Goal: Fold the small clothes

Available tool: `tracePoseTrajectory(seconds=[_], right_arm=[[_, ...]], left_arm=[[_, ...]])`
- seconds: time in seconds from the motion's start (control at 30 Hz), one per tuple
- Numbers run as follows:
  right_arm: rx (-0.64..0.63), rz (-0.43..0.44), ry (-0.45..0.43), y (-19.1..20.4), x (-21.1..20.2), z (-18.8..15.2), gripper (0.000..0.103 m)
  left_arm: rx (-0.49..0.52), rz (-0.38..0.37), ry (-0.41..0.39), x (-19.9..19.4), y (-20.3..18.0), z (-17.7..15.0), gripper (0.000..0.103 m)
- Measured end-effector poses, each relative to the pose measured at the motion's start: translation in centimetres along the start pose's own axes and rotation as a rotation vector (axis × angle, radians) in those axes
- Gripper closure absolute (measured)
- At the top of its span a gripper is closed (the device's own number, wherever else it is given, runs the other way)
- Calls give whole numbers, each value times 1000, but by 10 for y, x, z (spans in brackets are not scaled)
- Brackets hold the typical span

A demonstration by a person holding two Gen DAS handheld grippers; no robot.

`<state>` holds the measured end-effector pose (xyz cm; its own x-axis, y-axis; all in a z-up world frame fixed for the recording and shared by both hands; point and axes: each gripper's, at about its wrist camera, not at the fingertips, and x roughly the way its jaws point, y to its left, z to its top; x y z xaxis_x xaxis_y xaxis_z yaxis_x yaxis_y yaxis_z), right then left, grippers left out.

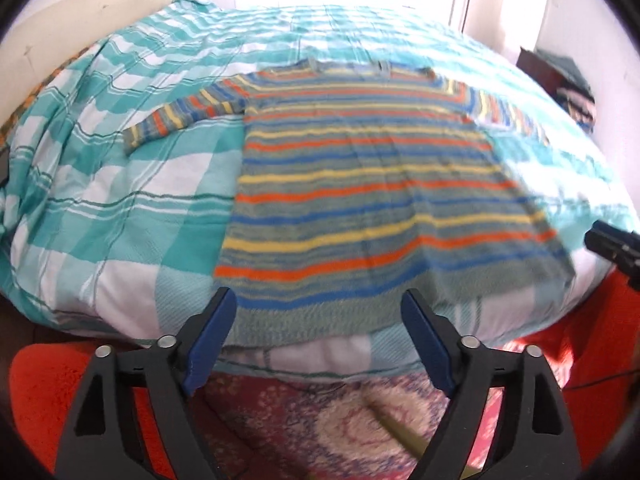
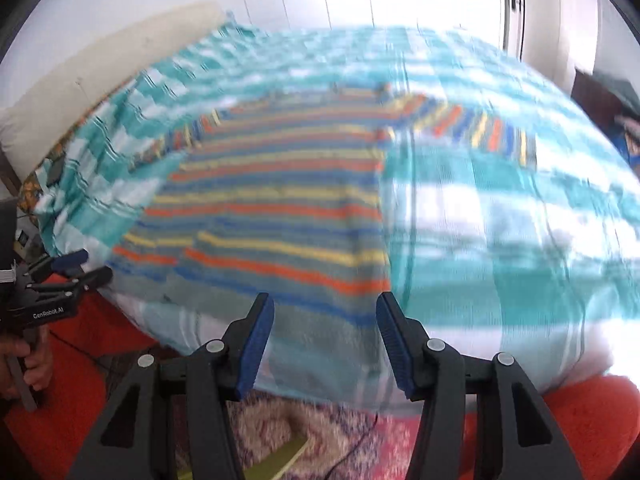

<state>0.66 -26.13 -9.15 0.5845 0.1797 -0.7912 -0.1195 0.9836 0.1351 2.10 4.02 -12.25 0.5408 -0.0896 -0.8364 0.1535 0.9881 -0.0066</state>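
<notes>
**Desk:** What do your grippers show?

**Operator:** My left gripper [image 1: 320,344] hangs with its blue pads spread wide and nothing between them, above the near hem of the striped sweater [image 1: 360,184]. My right gripper [image 2: 326,344] has its jaws parted too, narrower, gripping nothing; the cloth I see in the gap lies below on the bed. Its view is smeared with blur.

**Desk:** And the sweater itself?

**Operator:** It lies flat on the teal-and-white checked bedspread [image 1: 120,200], hem toward me, collar at the far side, both sleeves stretched outward. From the right wrist camera the sweater [image 2: 272,216] sits left of centre, with one sleeve reaching off to the right.

**Desk:** Anything around the bed?

**Operator:** A patterned rug [image 1: 320,420] covers the floor beneath my grippers, with orange-red fabric [image 1: 36,384] at both sides. A cream pillow [image 1: 80,12] rests at the far left. In the right wrist view, a hand [image 2: 24,364] grips the left gripper's handle at the left edge.
</notes>
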Motion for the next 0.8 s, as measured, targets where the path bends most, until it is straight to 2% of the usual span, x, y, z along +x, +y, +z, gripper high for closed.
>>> tracePoseTrajectory(seconds=[0.17,0.27,0.37,0.6,0.7,0.8], right_arm=[[27,6,85,0,42,-1,49],[36,-18,202,-1,73,-14,49],[17,-18,190,0,72,-20,48],[44,18,198,-6,75,-21,45],[74,43,207,-10,70,-24,44],[139,69,208,-19,55,-22,45]], left_arm=[[36,28,18,31,-1,0,13],[-15,37,96,57,13,-8,13],[-66,7,158,72,24,-20,14],[-33,-1,161,63,21,-19,13],[-77,-25,89,44,28,-9,13],[-104,24,-23,26,37,-3,13]])
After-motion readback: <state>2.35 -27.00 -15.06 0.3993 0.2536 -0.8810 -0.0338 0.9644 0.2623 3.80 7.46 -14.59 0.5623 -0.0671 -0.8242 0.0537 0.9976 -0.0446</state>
